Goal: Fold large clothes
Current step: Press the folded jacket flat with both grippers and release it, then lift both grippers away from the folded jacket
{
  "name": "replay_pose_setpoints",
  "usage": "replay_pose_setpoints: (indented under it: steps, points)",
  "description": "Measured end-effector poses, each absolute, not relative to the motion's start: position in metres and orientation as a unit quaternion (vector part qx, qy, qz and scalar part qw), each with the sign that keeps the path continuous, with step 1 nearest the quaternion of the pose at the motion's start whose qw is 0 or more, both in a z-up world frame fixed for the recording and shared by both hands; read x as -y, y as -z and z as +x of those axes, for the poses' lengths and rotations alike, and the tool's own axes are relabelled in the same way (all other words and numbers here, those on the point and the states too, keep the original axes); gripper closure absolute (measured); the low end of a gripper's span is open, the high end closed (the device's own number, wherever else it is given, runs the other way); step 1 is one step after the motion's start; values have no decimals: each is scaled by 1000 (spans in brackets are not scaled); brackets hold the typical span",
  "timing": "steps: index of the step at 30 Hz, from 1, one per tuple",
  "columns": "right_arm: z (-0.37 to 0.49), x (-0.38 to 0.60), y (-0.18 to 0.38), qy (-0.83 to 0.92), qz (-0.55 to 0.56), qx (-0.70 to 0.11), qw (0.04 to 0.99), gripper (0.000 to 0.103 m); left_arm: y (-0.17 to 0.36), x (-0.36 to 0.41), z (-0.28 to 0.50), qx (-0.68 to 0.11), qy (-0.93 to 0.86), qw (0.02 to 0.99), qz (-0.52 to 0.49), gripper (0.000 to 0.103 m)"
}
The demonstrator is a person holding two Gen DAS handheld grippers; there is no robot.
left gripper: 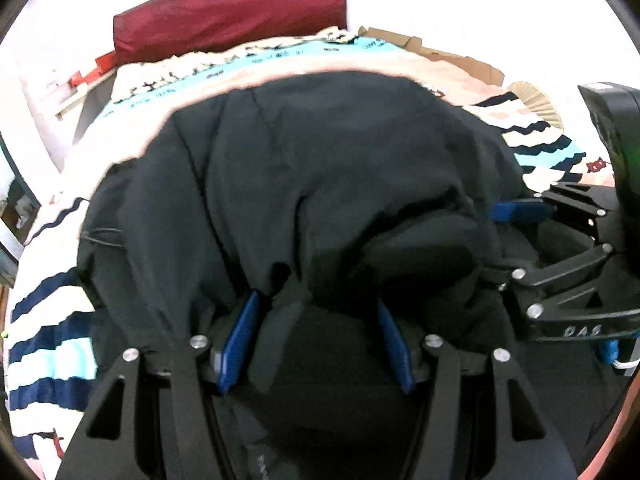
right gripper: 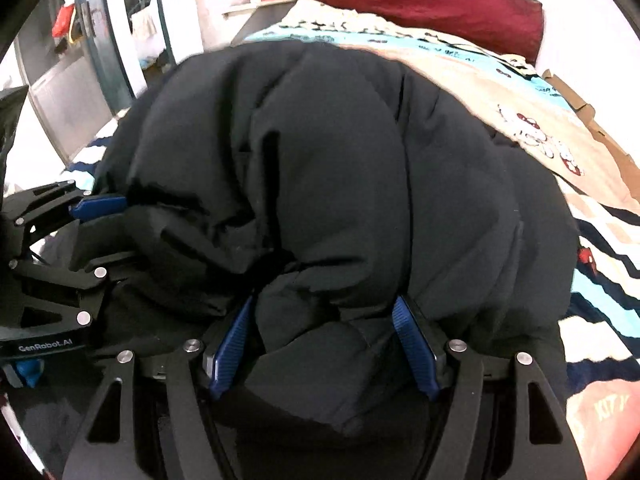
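A bulky black padded jacket [left gripper: 320,168] [right gripper: 340,168] lies bunched on a patterned bedspread [left gripper: 52,320] [right gripper: 600,280]. My left gripper [left gripper: 316,340] has its blue pads pressed on a thick fold of the jacket's near edge. The right gripper [right gripper: 326,340] is likewise shut on a puffy fold of the same jacket. Each gripper shows in the other's view: the right gripper [left gripper: 520,240] at the right edge, the left gripper [right gripper: 96,236] at the left edge, both shut on the dark fabric. The two stand close side by side.
A dark red pillow [left gripper: 228,12] [right gripper: 432,0] lies at the head of the bed. Flattened cardboard [left gripper: 452,56] [right gripper: 600,132] rests along the bed's far right side. A metal door frame [right gripper: 112,40] and a white wall stand to the left.
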State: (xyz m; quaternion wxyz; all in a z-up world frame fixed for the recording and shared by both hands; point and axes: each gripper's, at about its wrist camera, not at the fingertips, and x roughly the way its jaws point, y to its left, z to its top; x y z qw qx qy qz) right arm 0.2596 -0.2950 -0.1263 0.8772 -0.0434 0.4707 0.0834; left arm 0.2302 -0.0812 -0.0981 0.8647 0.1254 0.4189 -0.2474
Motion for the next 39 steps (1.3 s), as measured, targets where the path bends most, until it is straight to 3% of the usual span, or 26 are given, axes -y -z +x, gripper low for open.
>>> replay_pose_setpoints:
  steps: [21, 39]
  points:
    - [268, 299, 149, -88, -38, -476, 874, 34, 119, 83, 224, -405, 230, 875, 135, 46]
    - [204, 291, 91, -52, -42, -451, 890, 31, 40, 59, 162, -333, 216, 906, 151, 46]
